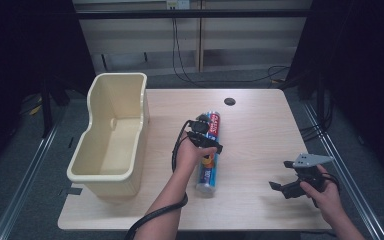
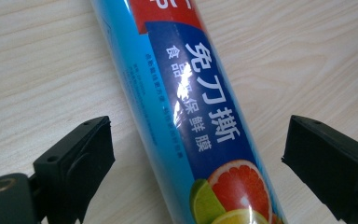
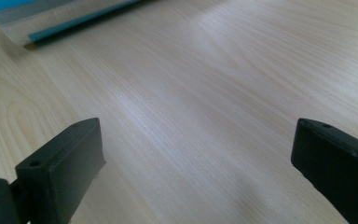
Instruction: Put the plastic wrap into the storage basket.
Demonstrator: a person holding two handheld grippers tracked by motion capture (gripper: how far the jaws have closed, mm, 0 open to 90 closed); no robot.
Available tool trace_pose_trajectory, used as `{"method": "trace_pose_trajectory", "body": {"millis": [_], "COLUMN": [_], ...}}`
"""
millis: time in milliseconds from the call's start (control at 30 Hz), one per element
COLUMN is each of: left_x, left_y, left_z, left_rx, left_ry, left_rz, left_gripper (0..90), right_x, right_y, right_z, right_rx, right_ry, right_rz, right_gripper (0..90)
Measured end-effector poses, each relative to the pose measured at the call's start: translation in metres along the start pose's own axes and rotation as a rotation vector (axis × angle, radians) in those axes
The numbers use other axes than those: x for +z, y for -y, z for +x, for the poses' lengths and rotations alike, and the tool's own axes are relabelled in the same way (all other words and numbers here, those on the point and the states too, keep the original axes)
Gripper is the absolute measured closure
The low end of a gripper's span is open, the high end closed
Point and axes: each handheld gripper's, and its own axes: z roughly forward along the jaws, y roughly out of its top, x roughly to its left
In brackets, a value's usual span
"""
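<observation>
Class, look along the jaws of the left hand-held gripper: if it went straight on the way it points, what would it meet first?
Most likely the blue cylindrical roll of cling film, which lies on the pale wooden table between the open jaws of the left hand-held gripper. How near it is, is unclear.

One cream plastic tub (image 1: 111,140), one blue roll of cling film (image 1: 209,159), and two hand-held grippers.

A rectangular table of pale wood-grain laminate (image 1: 260,115) carries 2 things. A tall cream plastic tub (image 1: 111,137) stands at its left edge, open at the top. A long blue cylindrical roll of cling film, printed with citrus fruit (image 1: 210,152), lies on its side near the middle. A small dark round hole (image 1: 230,101) marks the far side.
</observation>
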Motion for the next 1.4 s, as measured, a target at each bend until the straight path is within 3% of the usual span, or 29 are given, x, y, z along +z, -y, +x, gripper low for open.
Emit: {"method": "trace_pose_trajectory", "body": {"millis": [367, 500, 600, 1000, 1067, 1233, 1267, 1400], "left_x": [0.006, 0.008, 0.01, 0.02, 0.022, 0.024, 0.024, 0.027], "left_y": [-0.002, -0.002, -0.003, -0.003, -0.003, -0.002, -0.002, -0.002], "left_z": [-0.003, -0.002, -0.003, -0.004, -0.004, -0.005, -0.004, -0.005], "left_rx": [-0.016, -0.023, -0.032, -0.125, -0.118, -0.147, -0.135, -0.162], "left_ry": [-0.046, -0.015, -0.028, -0.04, -0.041, -0.05, -0.053, -0.056], "left_rz": [0.01, -0.011, 0.007, 0.035, 0.035, 0.041, 0.057, 0.065], "left_gripper": [11.9, 17.8, 19.2, 20.9, 21.5, 23.0, 23.6, 24.5], "right_x": [-0.001, -0.002, -0.002, -0.003, -0.003, -0.003, -0.003, -0.002], "right_y": [0.0, 0.0, 0.0, 0.0, 0.0, 0.0, 0.0, -0.001], "right_z": [-0.001, -0.001, -0.002, -0.003, -0.003, -0.003, -0.003, -0.002], "right_rx": [0.0, 0.006, 0.005, 0.012, 0.009, 0.012, 0.011, 0.01], "right_ry": [-0.007, -0.005, -0.003, 0.0, -0.001, -0.003, -0.004, -0.004], "right_rz": [-0.003, -0.006, -0.01, -0.013, -0.015, -0.016, -0.015, -0.016], "right_gripper": [2.0, 2.0, 2.0, 2.0, 2.0, 2.0, 2.0, 2.0]}}
